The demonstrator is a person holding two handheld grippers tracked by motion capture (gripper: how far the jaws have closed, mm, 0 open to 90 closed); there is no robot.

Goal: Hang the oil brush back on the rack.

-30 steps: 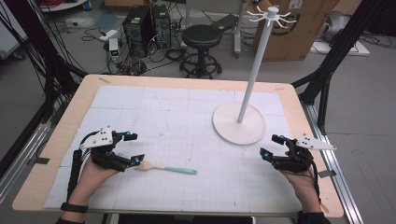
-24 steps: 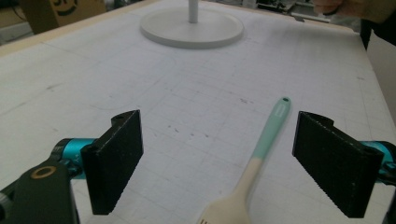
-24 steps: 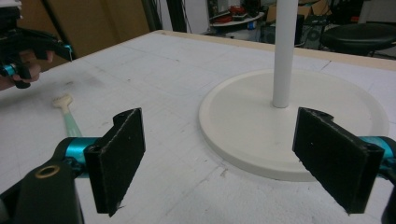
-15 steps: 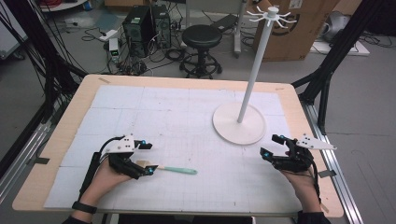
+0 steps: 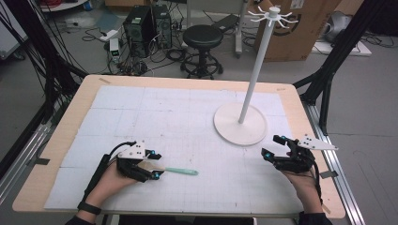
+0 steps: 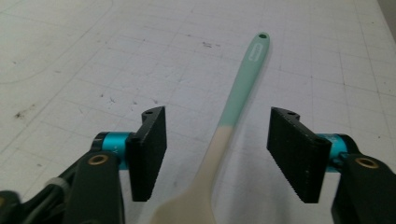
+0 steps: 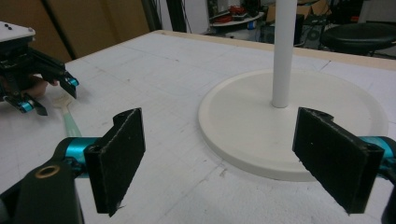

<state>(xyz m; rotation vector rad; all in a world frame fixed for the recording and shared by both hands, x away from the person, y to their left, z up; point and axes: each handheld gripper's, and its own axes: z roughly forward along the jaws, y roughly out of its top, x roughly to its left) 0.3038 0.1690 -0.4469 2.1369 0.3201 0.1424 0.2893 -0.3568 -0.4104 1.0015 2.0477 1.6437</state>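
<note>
Spatula [image 6: 233, 116]: flat on desk [image 5: 187, 112], near-left part, on white gridded mat. Cream blade end toward the person's left hand, mint handle pointing away to the right in high view.
Left tool [image 6: 217, 156]: low over spatula's blade/neck, one jaw each side of it. Jaws have just been closing in, but pads not touching yet; gap both sides in left gripper view. So open, nothing gripped.
Left tool, high view [image 5: 157, 166]: at spatula's [image 5: 180, 171] cream end; hand behind it on desk edge side.
Right tool [image 7: 233, 161]: jaws wide apart, nothing between them. Aimed toward the stand base [image 7: 294, 121], near it, not touching.
Right tool, high view [image 5: 274, 147]: near-right part of desk, just in front of the round base; well apart from spatula.
Stand [image 5: 253, 70]: white pole w/ hook ring on top, upright on round flat base [image 5: 239, 125], right-centre of desk.
Seen from right gripper view: left tool [image 7: 49, 95] far off at left, spatula [image 7: 67, 119] under it.
Background: stool [image 5: 202, 35], PC towers [image 5: 145, 23], cables on floor.
</note>
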